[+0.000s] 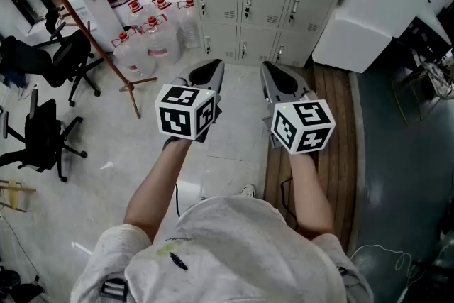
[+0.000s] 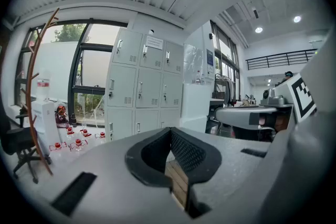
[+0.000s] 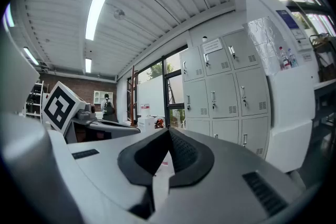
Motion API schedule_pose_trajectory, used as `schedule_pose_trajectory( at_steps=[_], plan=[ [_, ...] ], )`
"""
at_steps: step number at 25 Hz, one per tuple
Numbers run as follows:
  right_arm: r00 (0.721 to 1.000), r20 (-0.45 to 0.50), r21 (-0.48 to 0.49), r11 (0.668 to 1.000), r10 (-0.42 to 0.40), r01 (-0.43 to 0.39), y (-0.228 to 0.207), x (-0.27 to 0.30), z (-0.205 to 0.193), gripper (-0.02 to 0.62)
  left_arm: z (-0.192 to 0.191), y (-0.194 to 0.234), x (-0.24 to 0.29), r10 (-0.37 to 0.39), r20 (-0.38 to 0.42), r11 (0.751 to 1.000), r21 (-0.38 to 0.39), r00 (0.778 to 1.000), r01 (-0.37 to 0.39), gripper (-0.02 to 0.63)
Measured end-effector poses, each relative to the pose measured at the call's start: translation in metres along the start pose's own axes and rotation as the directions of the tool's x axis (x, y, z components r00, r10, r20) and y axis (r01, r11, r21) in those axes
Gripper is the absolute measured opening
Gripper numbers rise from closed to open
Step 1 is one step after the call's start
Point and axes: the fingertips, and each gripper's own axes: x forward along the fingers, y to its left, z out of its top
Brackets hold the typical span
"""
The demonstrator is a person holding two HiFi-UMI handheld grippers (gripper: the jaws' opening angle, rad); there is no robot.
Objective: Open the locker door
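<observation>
Grey left jaws: your left gripper (image 2: 170,129) had its two dark-padded jaws clenched tip to tip on nothing; only brown wooden floor planks (image 2: 175,180) showed through the gap beneath them.
Grey right jaws: your right gripper (image 3: 168,131) was likewise pressed closed and empty.
Hold: you carried both grippers side by side in front of your body, noses aimed at the lockers, the left dipped slightly and the right about level. I judge this was a ready stance for walking up, with the jaws empty because nothing needed carrying.
Locker bank: the pale grey metal locker bank (image 1: 248,3), with its small upright handles, stood ahead and well apart from both grippers. Every door in view was closed, so what lay inside was hidden.
Task state: no door had been touched. By my reading, you needed to close the distance and part one pair of jaws before a handle could be taken.
Jugs: clear plastic jugs with red caps (image 1: 152,39) sat on the floor just left of the lockers; I could not tell how full they were.
White unit: a tall white boxy unit (image 1: 362,10) stood just right of the lockers, closed, its contents unseen.
</observation>
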Motion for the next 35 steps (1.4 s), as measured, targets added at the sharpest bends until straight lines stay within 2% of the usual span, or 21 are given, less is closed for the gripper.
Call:
schedule_pose_trajectory(
  at_steps=[8, 26, 35],
  plan=[
    [1.000, -0.011, -0.017, 1.000, 0.003, -0.003, -0.014, 0.002, -0.004, 0.003, 0.003, -0.009, 0.017, 0.008, -0.007, 1.000, 0.014, 1.000, -0.008, 0.008],
    [0.999, -0.002, -0.026, 0.998, 0.048, -0.048, -0.083, 0.001, 0.001, 0.003, 0.014, -0.049, 0.089, 0.032, -0.022, 0.999, 0.028, 0.999, -0.032, 0.007],
    [0.999, -0.005, -0.008, 0.999, 0.051, -0.051, -0.101, 0.017, -0.003, 0.003, 0.013, -0.038, 0.111, 0.048, -0.031, 0.999, 0.022, 0.998, -0.048, 0.006]
  ],
)
